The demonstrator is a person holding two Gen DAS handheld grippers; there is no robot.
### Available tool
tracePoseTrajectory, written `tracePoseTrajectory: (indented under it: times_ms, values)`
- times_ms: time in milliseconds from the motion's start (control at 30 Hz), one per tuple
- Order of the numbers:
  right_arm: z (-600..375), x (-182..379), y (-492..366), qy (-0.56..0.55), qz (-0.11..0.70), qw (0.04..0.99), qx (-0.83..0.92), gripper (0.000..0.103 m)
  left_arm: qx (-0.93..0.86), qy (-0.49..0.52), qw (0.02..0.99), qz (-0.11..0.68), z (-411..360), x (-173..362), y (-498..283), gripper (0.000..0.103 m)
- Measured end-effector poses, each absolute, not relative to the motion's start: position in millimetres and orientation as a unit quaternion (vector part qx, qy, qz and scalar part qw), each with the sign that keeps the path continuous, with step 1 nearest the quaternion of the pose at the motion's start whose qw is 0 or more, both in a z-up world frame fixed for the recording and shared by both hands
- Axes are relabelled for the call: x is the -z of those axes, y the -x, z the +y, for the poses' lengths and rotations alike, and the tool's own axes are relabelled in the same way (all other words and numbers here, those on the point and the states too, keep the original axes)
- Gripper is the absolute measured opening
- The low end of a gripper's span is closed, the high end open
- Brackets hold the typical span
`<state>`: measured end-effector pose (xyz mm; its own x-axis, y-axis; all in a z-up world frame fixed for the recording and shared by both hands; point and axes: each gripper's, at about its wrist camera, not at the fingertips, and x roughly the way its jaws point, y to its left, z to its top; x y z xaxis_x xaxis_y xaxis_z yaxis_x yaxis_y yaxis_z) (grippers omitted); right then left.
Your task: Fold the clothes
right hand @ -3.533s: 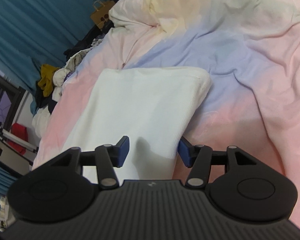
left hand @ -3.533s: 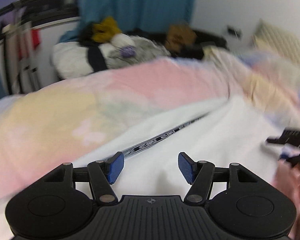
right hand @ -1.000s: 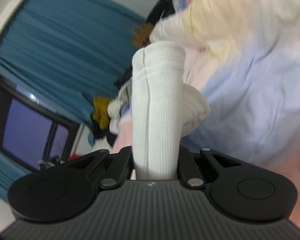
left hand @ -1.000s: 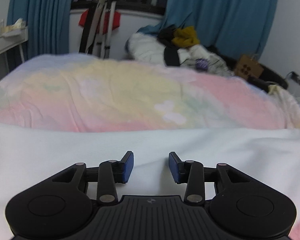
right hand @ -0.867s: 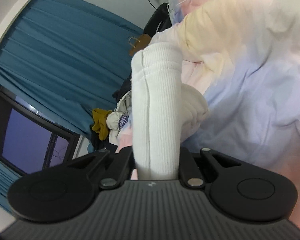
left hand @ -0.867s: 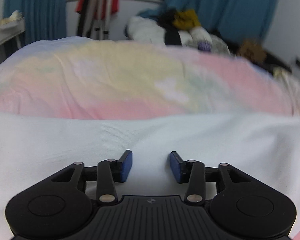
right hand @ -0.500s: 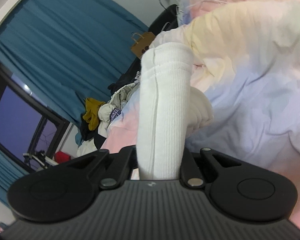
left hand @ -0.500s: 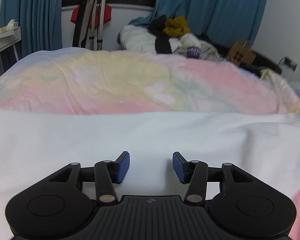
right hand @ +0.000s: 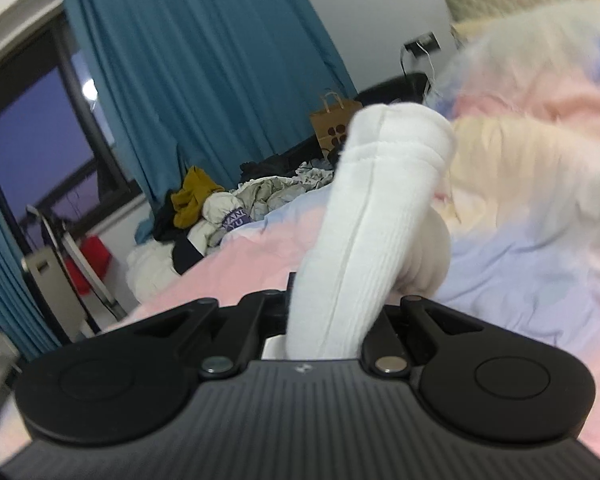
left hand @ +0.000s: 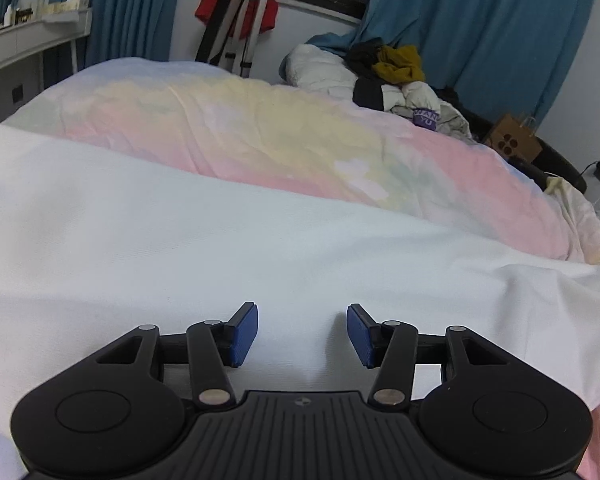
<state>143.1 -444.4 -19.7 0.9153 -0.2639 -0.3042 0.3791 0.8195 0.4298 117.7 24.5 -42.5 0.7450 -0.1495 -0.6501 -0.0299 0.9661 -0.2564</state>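
Note:
A white ribbed garment (left hand: pixel 204 248) lies spread across the pastel bed cover (left hand: pixel 284 136) in the left wrist view. My left gripper (left hand: pixel 302 334) is open just above the cloth, its blue pads apart and holding nothing. In the right wrist view my right gripper (right hand: pixel 332 320) is shut on a bunched fold of the white garment (right hand: pixel 380 208), which stands up between the jaws and is lifted off the bed. The fingertips are hidden by the cloth.
A heap of loose clothes (left hand: pixel 396 76) lies at the far end of the bed, with a brown paper bag (left hand: pixel 512 144) beside it. Blue curtains (right hand: pixel 204 64) and a dark window are behind. A folded rack with a red cloth (left hand: pixel 240 16) stands by the window.
My right gripper closed on the garment's edge and has lifted and swung it up toward the room. My left gripper has opened a little wider over the cloth and shifted sideways.

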Motion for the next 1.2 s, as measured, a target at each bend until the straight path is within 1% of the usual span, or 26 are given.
tracePoseTrajectory:
  times_ms: [100, 200, 367, 433, 467, 567, 667, 733, 800, 867, 1000, 1033, 1100, 1200]
  values:
    - [-427.8, 6.2, -146.8, -0.208, 0.125, 0.955, 0.171, 0.010, 0.034, 0.147, 0.924, 0.352, 36.1, 36.8, -116.7, 0.052]
    - [-400.0, -17.9, -142.6, -0.162, 0.109, 0.968, 0.155, 0.010, 0.036, 0.171, 0.922, 0.344, 48.8, 29.3, -114.5, 0.052]
    - [-306.6, -57.6, -131.1, -0.047, 0.056, 0.994, 0.082, 0.010, 0.038, 0.227, 0.928, 0.292, 81.0, 0.0, -97.1, 0.052]
    - [-256.5, -58.3, -126.8, 0.014, 0.041, 0.998, 0.033, 0.010, 0.044, 0.257, 0.925, 0.277, 97.3, -9.9, -89.4, 0.053]
    - [-231.0, -55.3, -124.4, 0.045, 0.037, 0.998, 0.008, 0.010, 0.043, 0.270, 0.922, 0.272, 105.9, -12.6, -85.7, 0.053]
    - [-165.9, -19.9, -116.8, 0.116, 0.061, 0.989, -0.066, 0.010, 0.028, 0.302, 0.916, 0.264, 131.5, -15.9, -75.1, 0.053]
    - [-124.1, 36.4, -111.8, 0.168, 0.117, 0.971, -0.127, 0.010, 0.018, 0.319, 0.910, 0.265, 150.2, -16.4, -69.7, 0.054]
    - [-107.1, 76.5, -110.4, 0.207, 0.168, 0.949, -0.165, 0.010, 0.024, 0.323, 0.906, 0.273, 154.5, -13.9, -71.8, 0.054]
    - [-102.3, 100.2, -109.0, 0.227, 0.192, 0.938, -0.176, 0.010, 0.027, 0.321, 0.904, 0.280, 153.2, -11.4, -74.6, 0.054]
    - [-106.9, 100.7, -108.3, 0.213, 0.192, 0.941, -0.178, 0.011, 0.030, 0.316, 0.904, 0.285, 149.8, -8.8, -77.6, 0.054]
    - [-104.7, 82.9, -98.6, 0.201, 0.162, 0.949, -0.183, 0.011, 0.036, 0.298, 0.909, 0.290, 139.1, -4.7, -82.4, 0.054]
    - [-102.8, 82.7, -99.0, 0.192, 0.165, 0.949, -0.187, 0.011, 0.036, 0.293, 0.911, 0.290, 136.9, -4.5, -83.2, 0.054]
    - [-104.9, 92.2, -106.2, 0.170, 0.202, 0.945, -0.192, 0.011, 0.032, 0.280, 0.915, 0.290, 133.8, -4.8, -81.8, 0.054]
    - [-104.6, 105.4, -109.3, 0.150, 0.215, 0.945, -0.195, 0.011, 0.026, 0.266, 0.918, 0.291, 130.3, -5.5, -74.6, 0.055]
